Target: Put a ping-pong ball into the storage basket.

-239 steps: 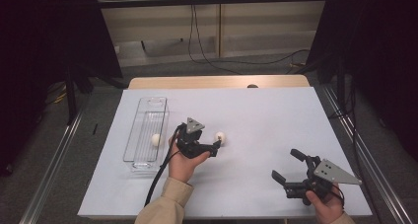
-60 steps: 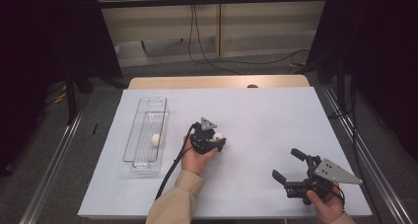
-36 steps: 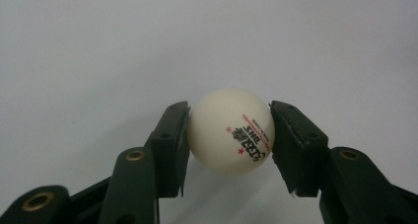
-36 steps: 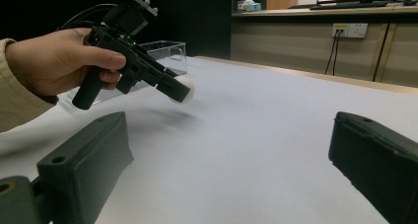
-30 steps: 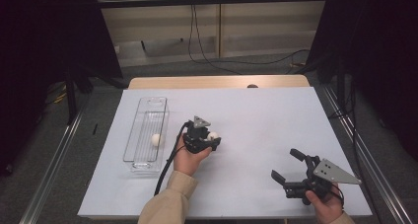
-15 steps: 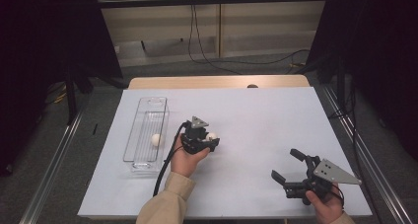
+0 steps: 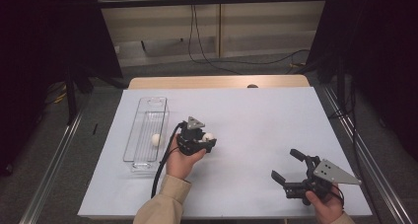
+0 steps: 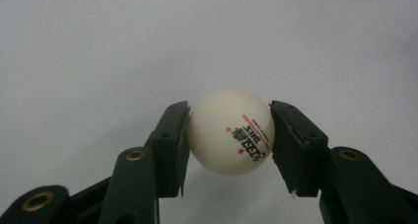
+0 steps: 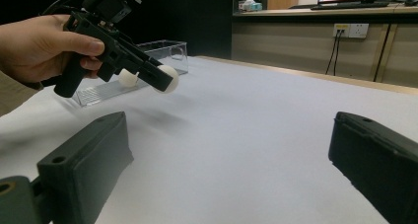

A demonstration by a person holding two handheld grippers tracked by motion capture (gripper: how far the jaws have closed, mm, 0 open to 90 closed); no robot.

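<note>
My left gripper is pinching a white ping-pong ball, one black pad pressed against each side of it. In the left gripper view the ball sits squarely between the pads, its red star and printed lettering turned toward the right-hand pad, with the plain white bench behind it. From the high view the ball shows at the right tip of that gripper, over the middle-left part of the bench, and in the right gripper view it hangs clear of the surface, with a soft shadow on the bench beneath it.

Just left of my left hand lies a clear plastic tray, long and narrow, running from near to far. A second white ball rests inside it, about halfway along. In the right gripper view that second ball appears just behind the held one, with the tray past it.

My right gripper sits low at the near right of the bench, well apart from the ball and tray. Its jaws are spread wide with nothing between them but bare bench.
</note>
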